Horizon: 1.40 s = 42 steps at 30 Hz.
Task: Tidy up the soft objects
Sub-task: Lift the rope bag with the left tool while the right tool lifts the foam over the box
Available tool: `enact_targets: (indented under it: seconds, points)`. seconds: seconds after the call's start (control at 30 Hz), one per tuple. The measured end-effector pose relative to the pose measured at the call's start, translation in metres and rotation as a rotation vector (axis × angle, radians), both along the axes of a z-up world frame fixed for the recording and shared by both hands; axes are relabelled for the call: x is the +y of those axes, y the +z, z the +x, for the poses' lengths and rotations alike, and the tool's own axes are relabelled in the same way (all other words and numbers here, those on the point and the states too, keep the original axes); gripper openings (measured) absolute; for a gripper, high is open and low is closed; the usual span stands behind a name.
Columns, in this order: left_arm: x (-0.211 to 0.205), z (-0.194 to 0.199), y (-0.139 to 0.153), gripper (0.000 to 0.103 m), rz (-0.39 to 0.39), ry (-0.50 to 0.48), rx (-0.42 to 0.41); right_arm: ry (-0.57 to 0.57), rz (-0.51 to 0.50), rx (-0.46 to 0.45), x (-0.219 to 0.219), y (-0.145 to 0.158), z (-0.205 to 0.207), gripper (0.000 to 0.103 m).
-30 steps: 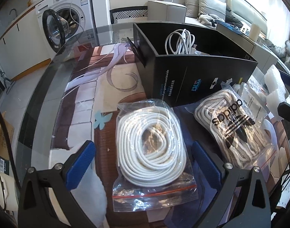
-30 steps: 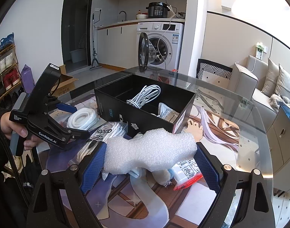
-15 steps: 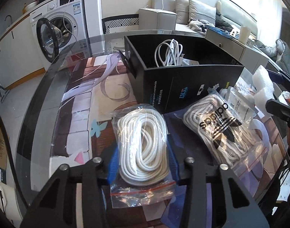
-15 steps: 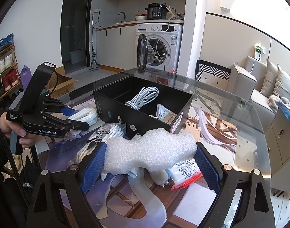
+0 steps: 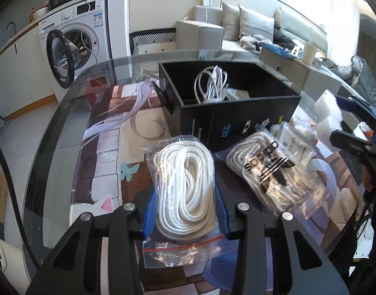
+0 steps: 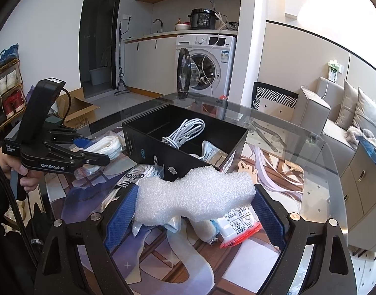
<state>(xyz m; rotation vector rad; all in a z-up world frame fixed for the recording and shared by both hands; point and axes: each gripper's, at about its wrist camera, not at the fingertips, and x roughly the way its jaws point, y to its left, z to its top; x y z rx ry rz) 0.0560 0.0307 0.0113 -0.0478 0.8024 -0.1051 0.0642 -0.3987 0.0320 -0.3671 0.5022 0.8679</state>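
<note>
My left gripper is shut on a clear zip bag of coiled white rope, squeezing it between the blue pads. It also shows in the right wrist view. My right gripper is shut on a white foam piece and holds it above the table. An open black box stands behind, with a white cable coil inside; the box shows in the right wrist view. A second bag of rope with an adidas logo lies right of the first.
Small packets lie on the glass table under the right gripper. More foam and packets lie at the right of the box. A washing machine and sofa stand beyond the table.
My left gripper closed from wide open onto the bag of white rope and squeezed it narrower. My right gripper kept holding the foam piece nearly still.
</note>
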Motion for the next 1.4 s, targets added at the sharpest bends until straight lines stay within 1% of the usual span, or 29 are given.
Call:
enact_targets:
  seconds: [0.33,0.57,1.07,1.4]
  points:
    - [0.009,-0.01,0.025,0.039,-0.028,0.017,-0.086,-0.004,0.033,-0.032,-0.001,0.011,-0.003,0.092]
    - [0.01,-0.007,0.041,0.039,-0.05,0.025,-0.135,-0.004,0.059,-0.054,0.002,0.022,-0.002,0.092]
    - [-0.002,0.018,0.069,0.039,-0.064,0.003,-0.211,-0.005,0.085,-0.078,0.018,0.034,0.015,0.092]
    - [-0.008,0.042,0.074,0.039,-0.067,0.002,-0.232,0.001,0.09,-0.08,0.024,0.041,0.028,0.092]
